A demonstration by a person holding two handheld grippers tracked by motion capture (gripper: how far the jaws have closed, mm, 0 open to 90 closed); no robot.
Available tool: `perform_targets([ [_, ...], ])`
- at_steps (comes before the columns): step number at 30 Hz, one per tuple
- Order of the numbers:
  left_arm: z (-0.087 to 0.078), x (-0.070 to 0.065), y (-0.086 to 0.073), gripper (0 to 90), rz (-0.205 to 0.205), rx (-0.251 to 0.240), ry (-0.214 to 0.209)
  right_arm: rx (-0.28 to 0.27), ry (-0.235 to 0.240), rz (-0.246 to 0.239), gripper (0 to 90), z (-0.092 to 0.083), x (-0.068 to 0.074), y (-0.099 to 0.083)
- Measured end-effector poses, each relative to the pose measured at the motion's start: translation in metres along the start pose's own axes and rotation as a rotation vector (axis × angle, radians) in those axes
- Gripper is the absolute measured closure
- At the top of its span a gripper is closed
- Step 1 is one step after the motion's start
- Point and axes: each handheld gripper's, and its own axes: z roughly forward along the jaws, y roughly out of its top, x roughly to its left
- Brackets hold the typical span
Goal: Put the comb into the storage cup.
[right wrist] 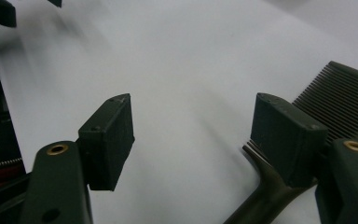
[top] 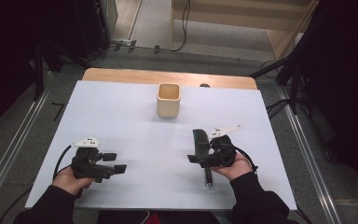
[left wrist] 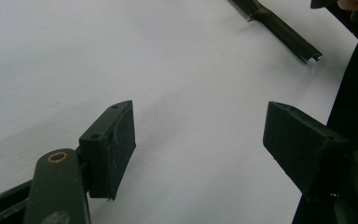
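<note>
A dark comb [top: 199, 138] lies flat on the white sheet at the right, teeth end away from the person, its handle tip [top: 208, 182] toward the front edge. My right gripper [top: 198, 156] hovers low over the comb's handle, jaws open. In the right gripper view, the comb [right wrist: 340, 91] lies beside and under the right-hand jaw, and bare sheet lies between the pads of my right gripper [right wrist: 193, 109]. My left gripper [top: 115, 162] rests at the front left, open. In the left gripper view my left gripper [left wrist: 198, 116] holds nothing, and the comb's handle [left wrist: 286, 30] shows far off.
A beige square cup [top: 168, 100] stands upright at the back middle of the white sheet [top: 135, 116]. The wooden table edge [top: 121, 74] runs behind it. Dark stands and cables ring the table on the floor.
</note>
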Motion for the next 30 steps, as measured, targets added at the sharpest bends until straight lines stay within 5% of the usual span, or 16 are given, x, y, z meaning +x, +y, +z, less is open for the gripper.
perform_targets([
  [5,0.0,0.0,0.0,25.8,0.0,-0.004,0.001,0.011,-0.008,-0.006,40.7,0.002,0.0,-0.005],
  [16,0.0,0.0,0.0,25.8,0.0,-0.005,0.006,0.088,-0.003,-0.002,87.8,0.008,0.002,-0.016],
  [30,0.0,0.0,0.0,25.8,0.001,-0.004,0.006,0.211,0.0,0.018,88.0,0.025,0.0,-0.025],
])
